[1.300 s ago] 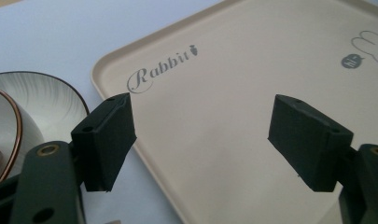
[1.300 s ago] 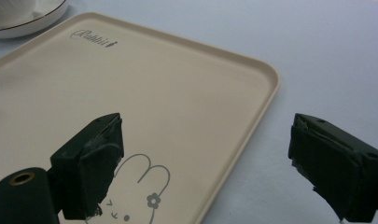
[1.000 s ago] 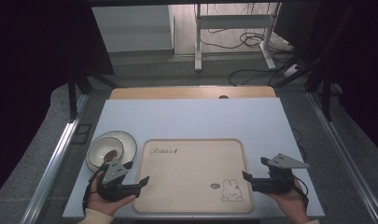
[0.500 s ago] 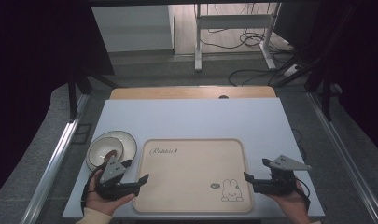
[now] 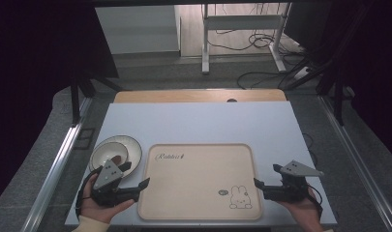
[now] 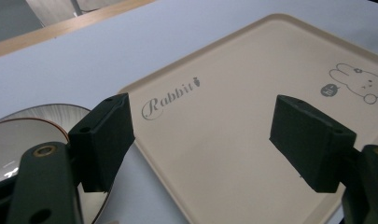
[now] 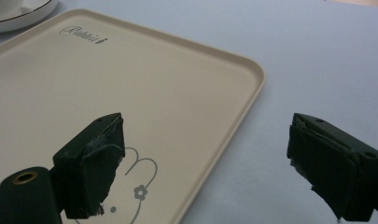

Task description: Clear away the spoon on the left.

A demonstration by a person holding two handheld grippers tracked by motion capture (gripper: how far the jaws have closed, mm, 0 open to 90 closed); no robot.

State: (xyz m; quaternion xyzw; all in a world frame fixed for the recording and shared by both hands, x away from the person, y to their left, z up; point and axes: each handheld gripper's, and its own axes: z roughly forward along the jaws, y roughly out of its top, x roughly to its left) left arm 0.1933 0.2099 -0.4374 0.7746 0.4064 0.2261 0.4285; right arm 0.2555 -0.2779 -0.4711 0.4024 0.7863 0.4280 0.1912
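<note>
The left gripper is sitting at the near left corner of the desk, and its 2 jaws are spread wide with nothing between them. It is pointing at the left edge of the tray. The right gripper is sitting near the near right corner of the desk, jaws also spread wide and holding nothing, just beside the right edge of the tray.

The tray is lying flat along the near edge of the desk. Nobody is saying what the job is, so I am guessing it is about the tray or the bowl.

The bowl is sitting right next to the left gripper, by the far left corner of the tray. I think a quick swing could be bumping the bowl toward the left edge of the desk. The tray is thin and smooth, so a pinch on 1 side could be slipping.

A little rabbit drawing is showing near the near right corner of the tray. Farther off, the word "Rabbit" is showing, with a tiny carrot beside it
</note>
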